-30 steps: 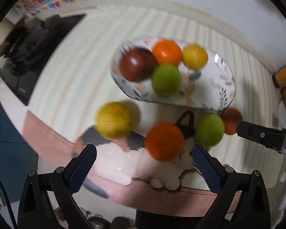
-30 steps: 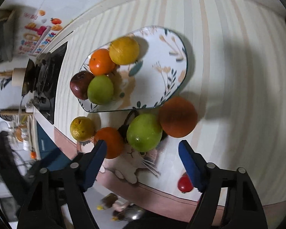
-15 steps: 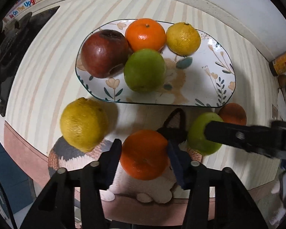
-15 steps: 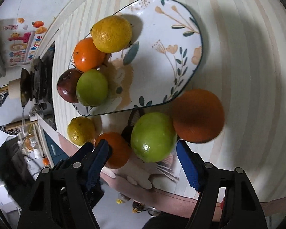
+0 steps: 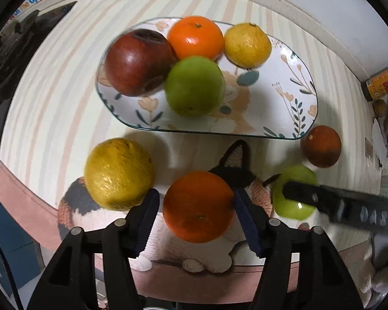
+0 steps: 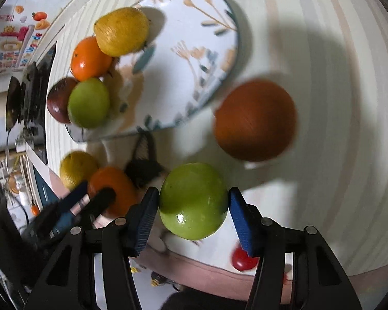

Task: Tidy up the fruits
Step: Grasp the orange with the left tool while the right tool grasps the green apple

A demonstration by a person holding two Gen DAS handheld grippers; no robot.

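My left gripper (image 5: 197, 218) is shut on an orange (image 5: 198, 206) on the cat mat. My right gripper (image 6: 193, 213) is shut on a green apple (image 6: 193, 201), which also shows in the left wrist view (image 5: 293, 193). A floral oval plate (image 5: 284, 90) holds a red apple (image 5: 138, 62), an orange (image 5: 195, 38), a yellow citrus (image 5: 247, 45) and a green apple (image 5: 195, 86). A loose yellow citrus (image 5: 119, 174) lies left of my left gripper. A dark orange (image 6: 254, 120) lies beyond my right gripper.
A cat-shaped mat (image 5: 243, 170) lies under the loose fruit on the striped tablecloth (image 5: 51, 82). A spice jar (image 5: 381, 84) stands at the far right. A dark stove (image 5: 20, 51) is at the left. The table's front edge runs just under both grippers.
Both grippers moved forward and down. The left jaws stay closed around the orange. The right jaws closed from wide open onto the green apple.
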